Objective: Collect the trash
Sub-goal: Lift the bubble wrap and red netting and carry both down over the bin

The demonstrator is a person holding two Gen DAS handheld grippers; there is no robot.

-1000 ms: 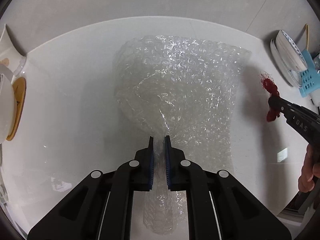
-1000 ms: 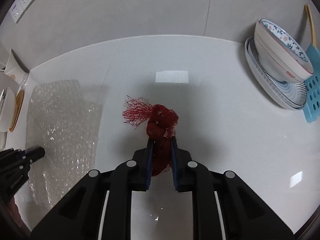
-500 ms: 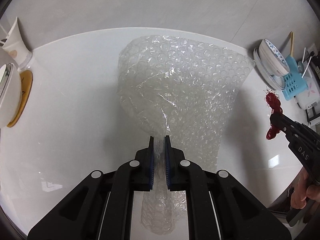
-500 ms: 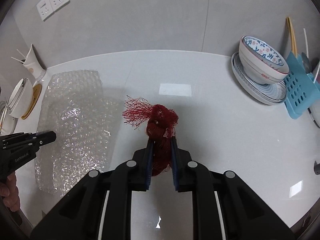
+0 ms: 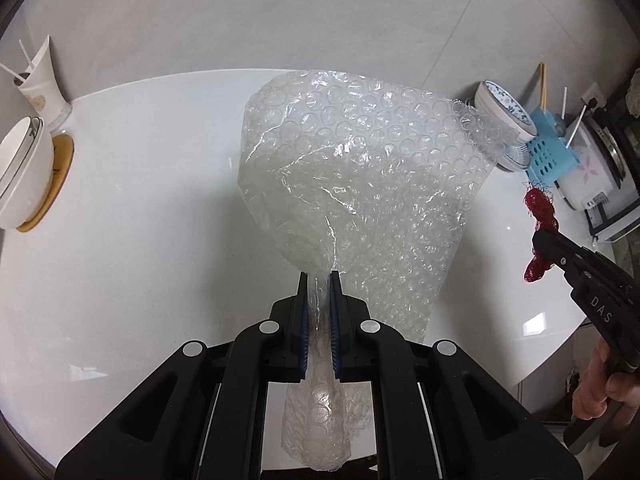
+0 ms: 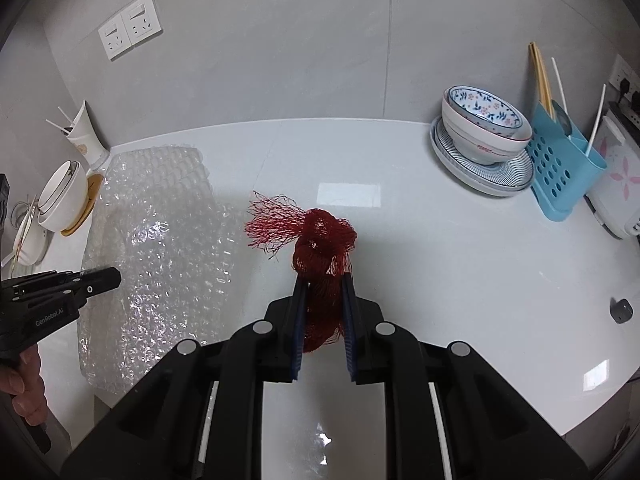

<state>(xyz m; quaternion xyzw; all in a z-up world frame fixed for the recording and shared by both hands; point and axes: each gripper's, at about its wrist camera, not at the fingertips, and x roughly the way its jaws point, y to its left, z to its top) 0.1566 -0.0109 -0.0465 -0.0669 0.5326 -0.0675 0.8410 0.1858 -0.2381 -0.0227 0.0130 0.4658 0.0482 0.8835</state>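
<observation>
Compared with a second ago, both grippers now sit higher above the white counter (image 6: pixel 460 264): more of the wall shows, the wall sockets (image 6: pixel 130 26) have come into the right wrist view, and the rice cooker (image 5: pixel 592 168) into the left one. The bubble wrap (image 5: pixel 360 184) has lifted with the left gripper (image 5: pixel 319 300), its far edge now overlapping the patterned bowl (image 5: pixel 506 110). The grips look unchanged.

The left gripper is clamped on a bunched neck of the bubble wrap, which fans out wide away from the jaws; its long axis runs along the fingers, with a short tail hanging behind them. The right gripper (image 6: pixel 323 304) is clamped on the red mesh net (image 6: pixel 320 240), a knotted wad raised off the counter, long axis along the fingers, frayed end pointing left toward the bubble wrap
</observation>
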